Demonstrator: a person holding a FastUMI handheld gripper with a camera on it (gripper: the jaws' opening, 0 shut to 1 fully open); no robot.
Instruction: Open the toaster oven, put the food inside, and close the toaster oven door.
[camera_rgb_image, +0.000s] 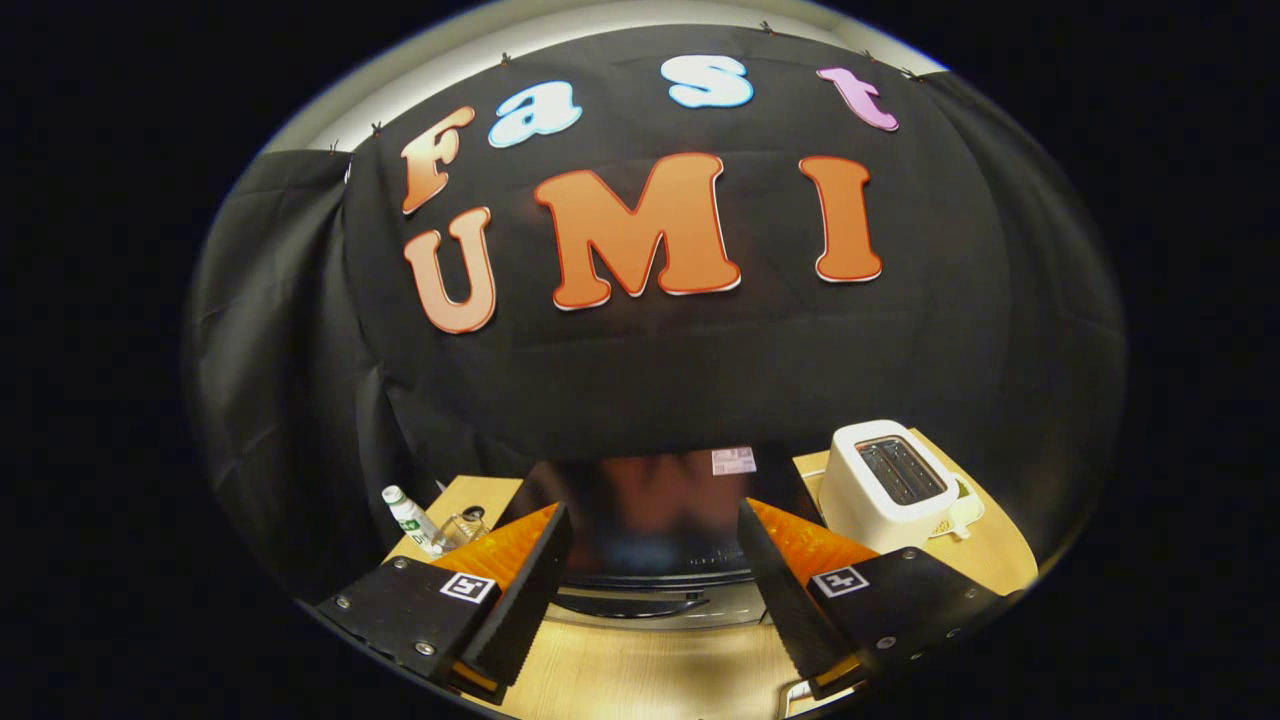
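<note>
The gripper (655, 580) is hovering w/ fingers spread and empty, the toaster oven (655, 530) just ahead between them, door handle (632, 604) low, so approaching too high is probably risking fingers sliding off it.

The single camera rides on the tongs (655, 590) and looks forward along the two fingers (520, 590), which stand apart at the bottom of the frame. It sits low and close over the desk (650, 670), facing the toaster oven (655, 530) in the lower centre and the black booth wall filling the upper frame.
</note>
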